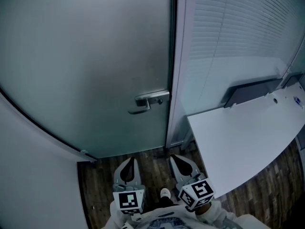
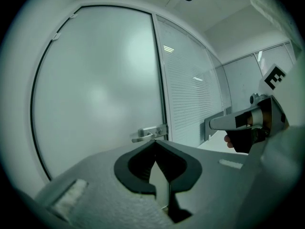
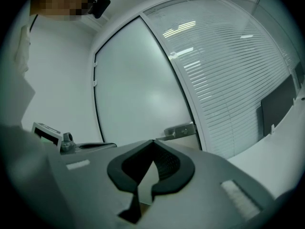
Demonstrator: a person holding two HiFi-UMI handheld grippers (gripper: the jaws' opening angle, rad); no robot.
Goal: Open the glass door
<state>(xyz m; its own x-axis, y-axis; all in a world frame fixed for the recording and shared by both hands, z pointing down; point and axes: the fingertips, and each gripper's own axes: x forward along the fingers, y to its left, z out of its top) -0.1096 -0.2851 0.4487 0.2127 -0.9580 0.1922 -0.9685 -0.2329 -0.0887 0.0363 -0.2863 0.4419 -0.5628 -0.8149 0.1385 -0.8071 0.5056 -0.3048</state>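
Currently the 2 grippers, left [image 1: 128,162] and right [image 1: 183,163], hang closed and empty at 6 o'clock. The glass door's [image 1: 86,66] handle [image 1: 151,100] sits well apart at their 12 o'clock. With the jaws closed, either gripper could skid off the lever or knock the glass.

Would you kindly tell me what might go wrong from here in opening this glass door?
Both the left gripper and the right gripper are shut, so neither can clamp the handle unless it opens; pressing it with shut jaws may slip. A miss would strike the glass door. The right gripper is close to the desk edge and might clip it.
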